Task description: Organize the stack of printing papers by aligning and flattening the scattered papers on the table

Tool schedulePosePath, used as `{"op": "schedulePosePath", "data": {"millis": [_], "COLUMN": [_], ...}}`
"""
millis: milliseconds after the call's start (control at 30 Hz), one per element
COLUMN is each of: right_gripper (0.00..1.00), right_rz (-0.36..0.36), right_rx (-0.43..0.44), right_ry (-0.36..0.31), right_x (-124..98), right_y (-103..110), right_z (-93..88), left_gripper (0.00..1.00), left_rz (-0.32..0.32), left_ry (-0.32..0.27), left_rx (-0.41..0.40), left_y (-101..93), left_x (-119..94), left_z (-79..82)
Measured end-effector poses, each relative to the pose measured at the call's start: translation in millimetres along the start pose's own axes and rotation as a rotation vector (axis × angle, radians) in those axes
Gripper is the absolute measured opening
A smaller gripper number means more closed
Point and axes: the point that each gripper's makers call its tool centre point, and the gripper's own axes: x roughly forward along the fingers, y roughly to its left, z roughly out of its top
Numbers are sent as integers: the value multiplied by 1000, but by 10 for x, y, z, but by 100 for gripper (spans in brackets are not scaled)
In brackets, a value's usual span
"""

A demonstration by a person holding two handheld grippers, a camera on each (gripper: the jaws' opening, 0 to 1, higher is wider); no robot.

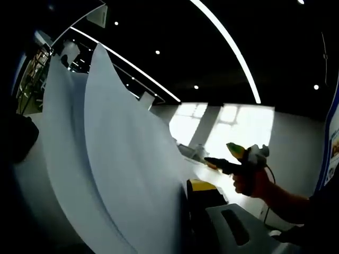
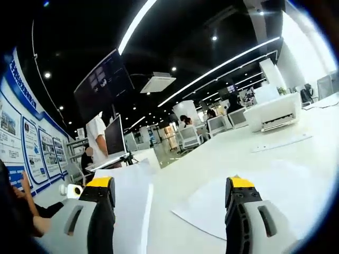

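Observation:
In the left gripper view a bundle of white printing papers (image 1: 122, 159) stands lifted and curved, covering the left half. My left gripper's right jaw, grey with a yellow tip, presses against the papers' edge; the other jaw is hidden behind them. The left gripper (image 1: 183, 198) looks shut on the papers. My right gripper (image 1: 233, 159) hovers further off, in a person's hand (image 1: 253, 182). In the right gripper view the right gripper (image 2: 172, 185) is open, jaws wide apart and holding nothing, over a white table (image 2: 212, 159). One loose sheet (image 2: 212, 203) lies between the jaws and another (image 2: 132, 196) by the left jaw.
A further sheet (image 2: 280, 142) lies on the table before a white printer (image 2: 273, 114). A person in a white shirt (image 2: 97, 137) stands by a monitor (image 2: 115, 136) at the left. A hand (image 2: 25, 198) shows at the far left. Desks and chairs stand behind.

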Motion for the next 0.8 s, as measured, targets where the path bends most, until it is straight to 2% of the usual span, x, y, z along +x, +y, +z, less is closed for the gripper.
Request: {"op": "schedulePosePath", "data": {"millis": [800], "right_gripper": [80], "right_rz": [-85], "right_rx": [-20], "right_ry": [5], "right_x": [-243], "right_y": [-357], "right_z": [5], "left_gripper": [12], "left_rz": [3], "left_ry": [2], "left_rx": [5], "left_y": [0], "left_x": [-5], "left_z": [-2]}}
